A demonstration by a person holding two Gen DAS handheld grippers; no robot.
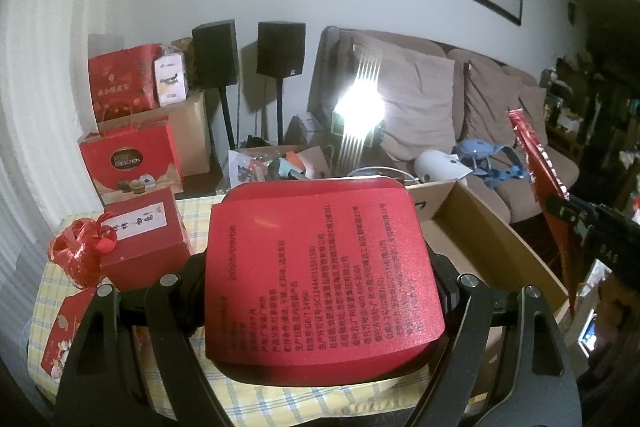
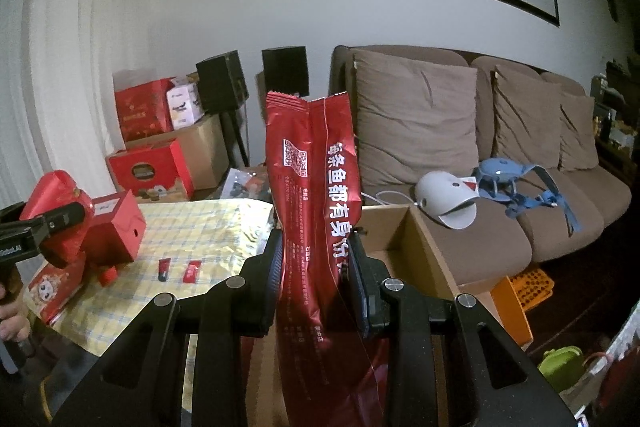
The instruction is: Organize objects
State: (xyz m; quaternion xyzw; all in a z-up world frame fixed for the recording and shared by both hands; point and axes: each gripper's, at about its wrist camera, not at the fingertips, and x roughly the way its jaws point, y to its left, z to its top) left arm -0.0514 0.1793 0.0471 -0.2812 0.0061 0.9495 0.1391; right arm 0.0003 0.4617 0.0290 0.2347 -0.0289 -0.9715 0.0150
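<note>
The red foil snack pouch (image 2: 316, 195) stands upright in the right gripper (image 2: 318, 275), its jaws narrowed onto the pouch's lower half so the crimped top rises free. It hangs just left of the open cardboard box (image 2: 420, 247), near that box's front left corner. The red gift box (image 1: 320, 275), printed label side up, sits clamped across its width in the left gripper (image 1: 320, 291), whose jaws stand wide around it; it is held above the bench (image 1: 192, 219) with its yellow checked cloth, also left of the cardboard box. Both items appear to be lifted and in transit, so the step in hand is probably carrying them to the cardboard box.

The next move likely calls for bringing the pouch over the box's opening, lowering it and parting the jaws; the limp foil may fold or catch the rim. On the bench, further left of the box, remain a ribboned red carton (image 1: 140, 239) and two small red sachets (image 2: 178, 269).
</note>
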